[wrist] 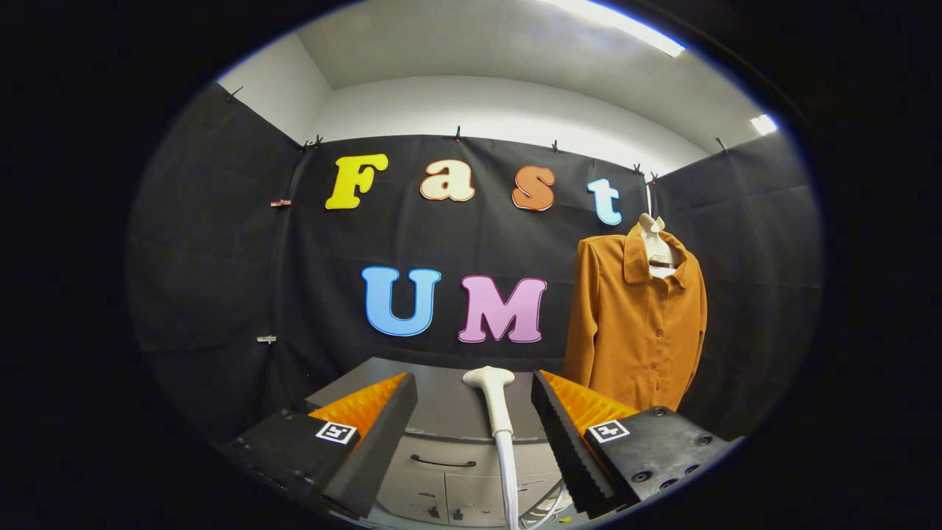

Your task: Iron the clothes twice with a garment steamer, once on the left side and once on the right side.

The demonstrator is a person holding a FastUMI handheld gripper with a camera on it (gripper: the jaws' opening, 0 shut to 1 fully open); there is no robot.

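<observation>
The gripper (pixel 475 419) is being held spread, nothing pinched. The steamer head (pixel 491 390) is standing between its fingers, seemingly near the cabinet's (pixel 441 412) front edge. An orange shirt (pixel 636 331) is hanging beyond.

Black cloth (pixel 221 243) hangs as the booth's walls, pinned along its top edge by small clips (pixel 457 133). Above it rise white walls (pixel 508 110) and a white ceiling with bright strip lights (pixel 625 26). A grey cabinet (pixel 449 442) with a drawer handle (pixel 443 462) stands below.
</observation>
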